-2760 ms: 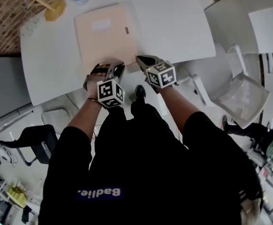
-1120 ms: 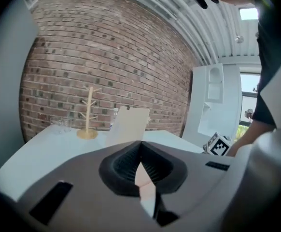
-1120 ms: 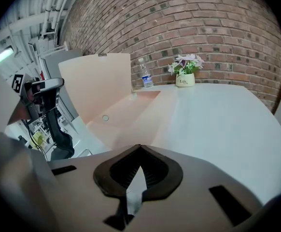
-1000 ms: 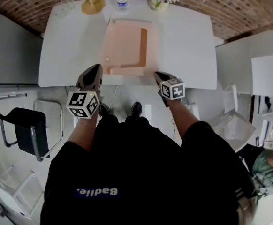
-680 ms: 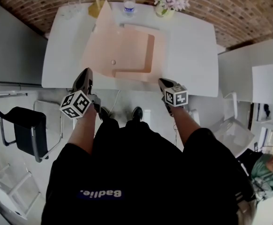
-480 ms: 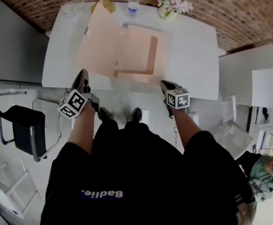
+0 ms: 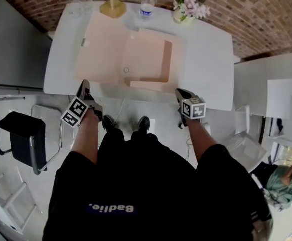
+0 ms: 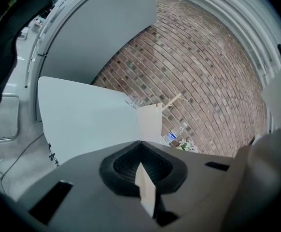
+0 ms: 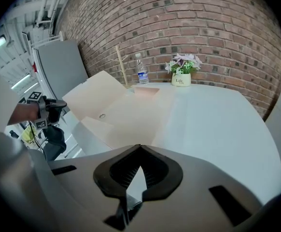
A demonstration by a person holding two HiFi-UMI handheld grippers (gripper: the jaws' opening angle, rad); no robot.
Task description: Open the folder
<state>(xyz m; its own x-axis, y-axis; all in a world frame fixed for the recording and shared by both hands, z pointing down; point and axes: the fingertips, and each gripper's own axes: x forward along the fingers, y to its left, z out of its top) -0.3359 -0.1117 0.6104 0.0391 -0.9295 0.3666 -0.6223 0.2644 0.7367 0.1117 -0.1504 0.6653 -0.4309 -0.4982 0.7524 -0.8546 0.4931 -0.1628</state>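
Observation:
The peach folder (image 7: 146, 59) lies open on the white table (image 7: 206, 59), its pocket half to the right. Its front cover (image 7: 98, 46) is spread out to the left, low over the tabletop. My left gripper (image 7: 82, 86) is at the cover's near left corner, shut on it. In the left gripper view the cover (image 8: 150, 122) runs forward from the closed left gripper (image 8: 141, 144). My right gripper (image 7: 179, 92) hovers at the table's front edge, just right of the folder, shut with nothing in it. The right gripper (image 9: 139, 146) looks across the folder (image 9: 131, 112).
A water bottle (image 7: 147, 5), a flower pot (image 7: 188, 9) and a wooden stand (image 7: 112, 6) line the table's far edge by the brick wall. A black chair (image 7: 20, 134) stands at the left, white chairs (image 7: 246, 139) at the right.
The cover has swung from upright over to the left and down toward the table. My left gripper went left and down with it. The right gripper has stayed in place.

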